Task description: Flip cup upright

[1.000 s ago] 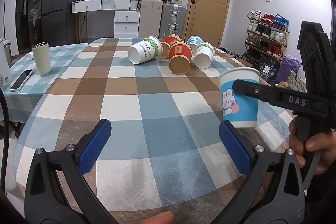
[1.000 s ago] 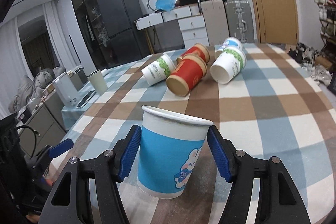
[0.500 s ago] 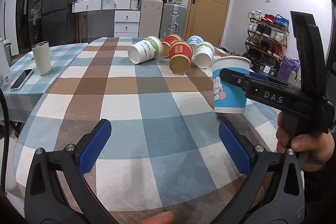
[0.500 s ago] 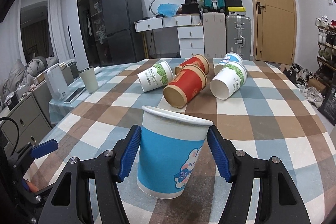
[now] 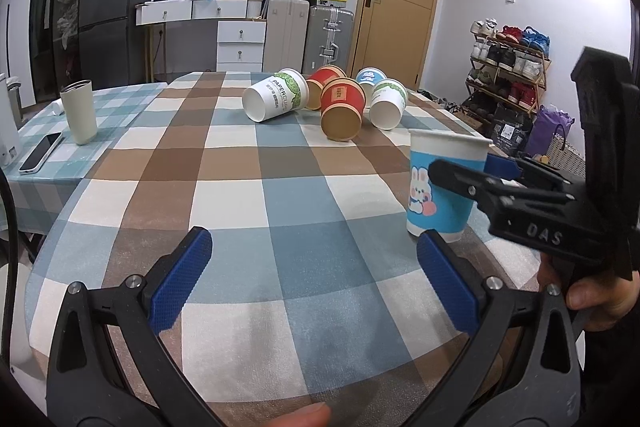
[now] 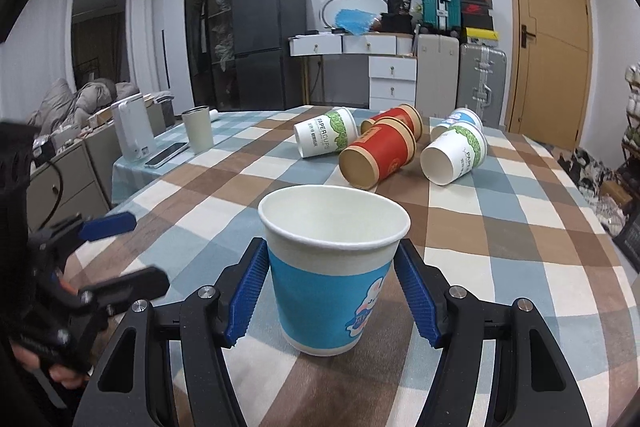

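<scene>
A blue paper cup [image 6: 332, 279] with a rabbit print stands upright on the checked tablecloth [image 6: 500, 227], mouth up. My right gripper [image 6: 332, 291] has its blue pads on both sides of the cup, close against its wall. The cup also shows in the left wrist view [image 5: 440, 187], with the right gripper [image 5: 472, 179] around it. My left gripper [image 5: 316, 283] is open and empty over the near table edge. Several cups lie on their sides further back: a white one [image 5: 276, 99], two red ones [image 5: 342, 109], another white one [image 5: 386, 103].
A cream tumbler [image 5: 79, 111], a phone [image 5: 40, 151] and a white kettle [image 6: 134, 133] stand on the left side table. A shoe rack [image 5: 508, 67] is beyond the table's right edge. Suitcases and drawers line the back wall.
The right gripper has lowered the cup so that I now look down into its mouth; it rests on the cloth. The left gripper has not moved.
</scene>
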`<state>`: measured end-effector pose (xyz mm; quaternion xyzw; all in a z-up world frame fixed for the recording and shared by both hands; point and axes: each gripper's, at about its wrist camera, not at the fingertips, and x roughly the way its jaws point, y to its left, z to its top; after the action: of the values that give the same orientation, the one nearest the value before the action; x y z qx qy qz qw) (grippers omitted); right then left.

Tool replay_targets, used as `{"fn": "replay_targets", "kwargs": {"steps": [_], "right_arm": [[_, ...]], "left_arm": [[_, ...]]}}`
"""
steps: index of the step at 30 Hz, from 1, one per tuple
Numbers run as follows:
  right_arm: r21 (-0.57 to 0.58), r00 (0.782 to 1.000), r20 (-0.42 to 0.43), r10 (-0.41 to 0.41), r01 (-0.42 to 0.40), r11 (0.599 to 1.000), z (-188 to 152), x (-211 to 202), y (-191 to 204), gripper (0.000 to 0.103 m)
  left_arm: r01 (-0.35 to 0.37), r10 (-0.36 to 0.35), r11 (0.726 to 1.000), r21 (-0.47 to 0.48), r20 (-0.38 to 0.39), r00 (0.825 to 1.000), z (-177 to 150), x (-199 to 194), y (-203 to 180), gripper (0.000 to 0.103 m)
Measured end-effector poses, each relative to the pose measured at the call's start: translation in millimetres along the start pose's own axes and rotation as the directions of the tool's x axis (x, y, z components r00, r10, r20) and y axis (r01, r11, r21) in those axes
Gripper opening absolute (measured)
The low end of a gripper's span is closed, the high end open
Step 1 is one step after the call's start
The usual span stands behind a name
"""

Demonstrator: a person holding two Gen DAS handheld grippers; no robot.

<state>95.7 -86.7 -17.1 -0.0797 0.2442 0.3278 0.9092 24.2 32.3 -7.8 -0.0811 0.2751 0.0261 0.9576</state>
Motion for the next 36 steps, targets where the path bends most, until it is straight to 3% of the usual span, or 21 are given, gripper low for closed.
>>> {"fn": "replay_targets", "kwargs": {"steps": [8, 19, 36], "right_arm": [[-0.016, 0.997, 0.066, 0.033, -0.032, 0.999, -5.2, -19.3, 0.1, 0.078], [0.005, 0.988, 0.145, 0.061, -0.062, 0.998, -9.6, -45.0, -10.0, 0.103], [0.026, 0.971, 0.233, 0.057, -0.065, 0.998, -32.6, -71.3, -29.3, 0.103]], "left_arm": [[0.004, -0.004, 1.0, 0.009, 0.007, 1.0, -1.6, 1.0, -2.9, 0.102], [0.014, -0.015, 0.999, 0.041, 0.025, 1.0, -4.3, -2.3, -10.4, 0.102], [0.05, -0.054, 0.995, 0.083, 0.044, 0.998, -9.3, -0.9, -19.4, 0.102]]}}
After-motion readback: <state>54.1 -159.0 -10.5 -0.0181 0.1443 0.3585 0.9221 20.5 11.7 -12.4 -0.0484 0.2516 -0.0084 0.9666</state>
